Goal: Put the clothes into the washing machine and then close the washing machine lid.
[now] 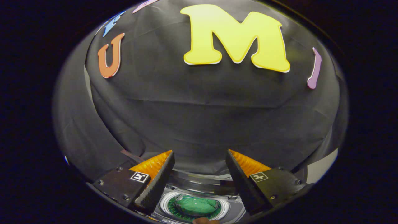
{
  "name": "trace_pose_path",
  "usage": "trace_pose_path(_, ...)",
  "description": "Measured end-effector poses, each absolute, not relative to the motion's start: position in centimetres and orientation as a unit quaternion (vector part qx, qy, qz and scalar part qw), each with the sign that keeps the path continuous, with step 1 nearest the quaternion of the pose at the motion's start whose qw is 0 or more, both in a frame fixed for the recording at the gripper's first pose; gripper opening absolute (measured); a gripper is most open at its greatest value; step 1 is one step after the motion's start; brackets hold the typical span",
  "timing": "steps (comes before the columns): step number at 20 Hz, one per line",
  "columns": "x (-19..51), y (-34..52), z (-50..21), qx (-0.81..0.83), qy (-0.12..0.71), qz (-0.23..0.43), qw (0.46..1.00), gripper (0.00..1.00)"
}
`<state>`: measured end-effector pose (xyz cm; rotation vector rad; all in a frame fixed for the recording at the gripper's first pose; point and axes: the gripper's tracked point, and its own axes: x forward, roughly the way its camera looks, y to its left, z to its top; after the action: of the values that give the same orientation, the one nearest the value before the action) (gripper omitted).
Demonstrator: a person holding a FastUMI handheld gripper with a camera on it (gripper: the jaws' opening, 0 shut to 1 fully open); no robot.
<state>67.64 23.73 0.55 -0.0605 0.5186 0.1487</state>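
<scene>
the washing machine [199, 199] sits low between the fingers of the hand-held gripper [200, 166], and everything here is placed from it. to its left is the left finger [157, 183], raised above the machine's top and touching nothing. in the middle, the round opening holds a green garment [196, 205] lying down in the drum, so the clothes look to be in already. behind the opening stands the transparent lid [202, 183], tilted up and not yet shut. to the right is the right finger [241, 183], set well apart from its mate, so the jaws stand wide and empty. the step in hand is likely the lid. to do it well, bring the fingers over the lid's raised edge from behind the opening, press it forward and down evenly, and keep the tips clear of the drum so they do not snag the cloth.
</scene>
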Motion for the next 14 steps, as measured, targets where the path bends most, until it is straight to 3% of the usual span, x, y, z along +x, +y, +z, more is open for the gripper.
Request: trace_pose_path(14, 68.3, 23.4, -1.3, 0.026, 0.287, 0.050, 0.956, 1.00)
